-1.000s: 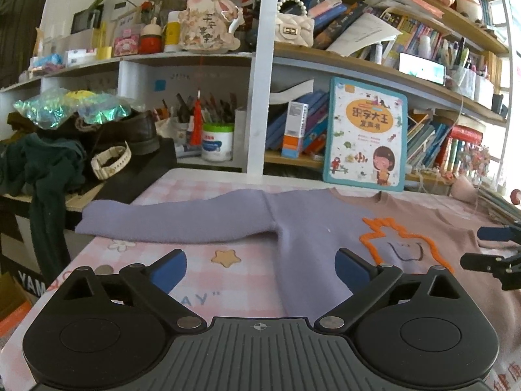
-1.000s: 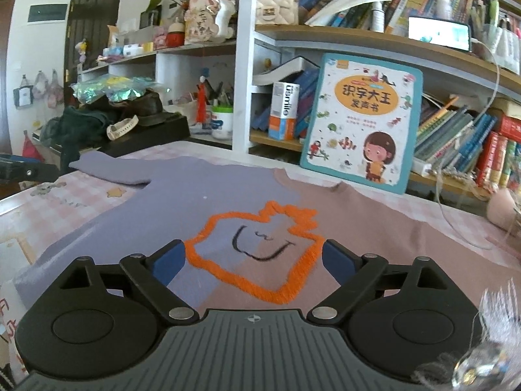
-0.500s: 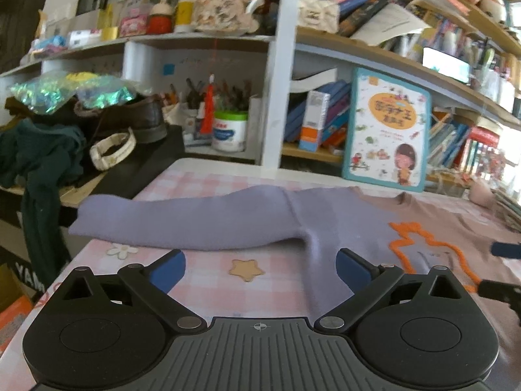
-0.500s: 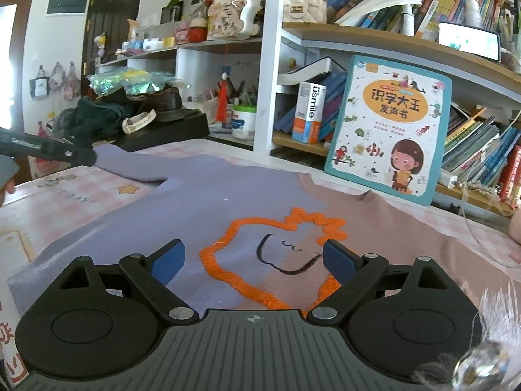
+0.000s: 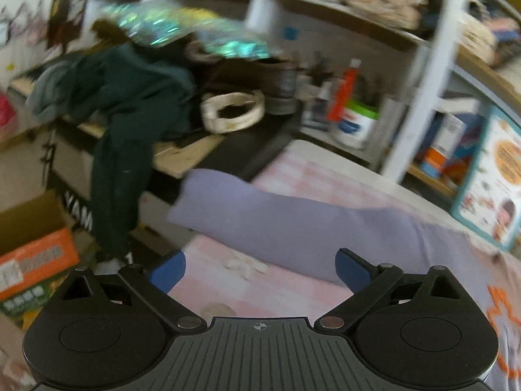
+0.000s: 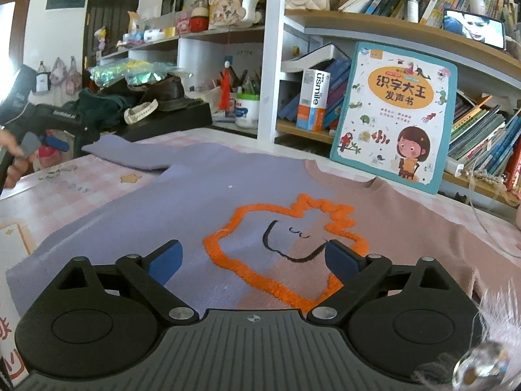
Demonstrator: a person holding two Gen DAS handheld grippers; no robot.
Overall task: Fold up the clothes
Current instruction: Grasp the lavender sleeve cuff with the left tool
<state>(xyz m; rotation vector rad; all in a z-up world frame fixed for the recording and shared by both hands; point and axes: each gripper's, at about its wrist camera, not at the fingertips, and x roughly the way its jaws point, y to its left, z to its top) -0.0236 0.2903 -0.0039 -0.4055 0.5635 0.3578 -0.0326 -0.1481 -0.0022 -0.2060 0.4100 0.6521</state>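
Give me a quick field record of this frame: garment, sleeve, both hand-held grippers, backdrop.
garment: sweater, purple and tan halves, orange outlined face on the front, lying flat on the pink checked table
sleeve: purple sleeve stretched out sideways, cuff at the table edge, unfolded
left hand-held gripper: open, empty, pointed at the sleeve; view blurred
right hand-held gripper: open, empty, over the sweater front
backdrop: children's book leaning on the bookshelf
fold progress: none visible
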